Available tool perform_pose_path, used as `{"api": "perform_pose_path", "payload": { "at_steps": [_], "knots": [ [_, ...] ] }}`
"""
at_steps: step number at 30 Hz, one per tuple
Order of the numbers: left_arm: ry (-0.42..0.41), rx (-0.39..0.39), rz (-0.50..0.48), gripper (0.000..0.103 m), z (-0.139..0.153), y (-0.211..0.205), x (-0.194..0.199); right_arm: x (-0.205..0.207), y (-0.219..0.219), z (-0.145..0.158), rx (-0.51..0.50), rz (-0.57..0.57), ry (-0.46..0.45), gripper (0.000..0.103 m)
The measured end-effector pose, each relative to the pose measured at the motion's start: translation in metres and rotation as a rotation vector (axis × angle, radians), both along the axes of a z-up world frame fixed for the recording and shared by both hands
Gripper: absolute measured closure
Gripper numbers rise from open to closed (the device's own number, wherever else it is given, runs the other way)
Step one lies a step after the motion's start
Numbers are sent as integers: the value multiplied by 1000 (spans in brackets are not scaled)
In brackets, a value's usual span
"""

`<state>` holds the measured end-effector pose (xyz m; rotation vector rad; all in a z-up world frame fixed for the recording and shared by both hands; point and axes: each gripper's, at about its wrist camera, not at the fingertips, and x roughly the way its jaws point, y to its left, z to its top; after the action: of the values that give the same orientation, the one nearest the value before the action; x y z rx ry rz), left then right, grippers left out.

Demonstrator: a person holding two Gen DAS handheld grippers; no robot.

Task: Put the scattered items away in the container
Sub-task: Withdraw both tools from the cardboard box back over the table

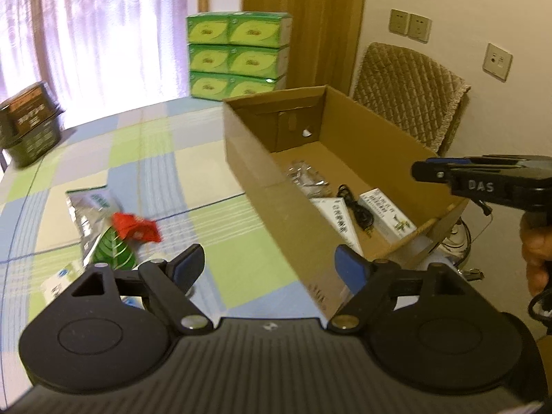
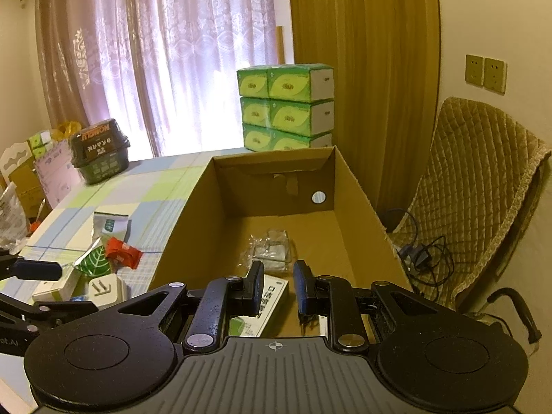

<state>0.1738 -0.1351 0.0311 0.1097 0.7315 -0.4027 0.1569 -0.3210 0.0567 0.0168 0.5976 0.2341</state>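
Both grippers are mine: the left gripper [image 1: 267, 269] hangs spread wide and empty over the checked green-and-blue worktop [image 1: 155, 158], just beside the near wall of the open brown cardboard box [image 1: 276, 186]; I judge it sits there because the loose things lie at its left. The right gripper [image 2: 277, 288] hovers over the box's near end, its blue-padded fingers [image 2: 302, 286] parted by a narrow gap with nothing between them, which suits a drop made into the box.

Outside the box lie a silver foil pouch [image 1: 91, 207], a crumpled red wrapper [image 1: 138, 229] and a green leaf-printed sachet [image 1: 112, 252], close together on the worktop; these are what remains to collect.

Only my left view shows the coiled black cable [image 1: 358, 208] and the second white carton [image 1: 388, 215] on the box floor; my right view alone shows a white plug adapter [image 2: 103, 289] near the sachet, and a clear plastic bag [image 2: 272, 250] sharply enough to name.
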Motion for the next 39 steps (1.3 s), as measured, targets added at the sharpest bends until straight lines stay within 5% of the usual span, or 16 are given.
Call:
{"api": "perform_pose_path", "payload": {
  "at_steps": [11,12,13,14,39],
  "knots": [
    [17,33,119,23,-6,60,-35,-32,21,7,-10,-18,-4,77],
    [17,37,129,22,-7,66,-39,-35,23,8,-8,-22,-6,71],
    [18,41,138,22,-7,72,-42,-39,26,10,-6,-30,-15,27],
    [19,43,149,22,-7,77,-46,-44,28,12,-3,-42,-41,7],
    [21,13,343,12,-12,185,-94,-93,134,13,-13,214,-1,7]
  ]
}}
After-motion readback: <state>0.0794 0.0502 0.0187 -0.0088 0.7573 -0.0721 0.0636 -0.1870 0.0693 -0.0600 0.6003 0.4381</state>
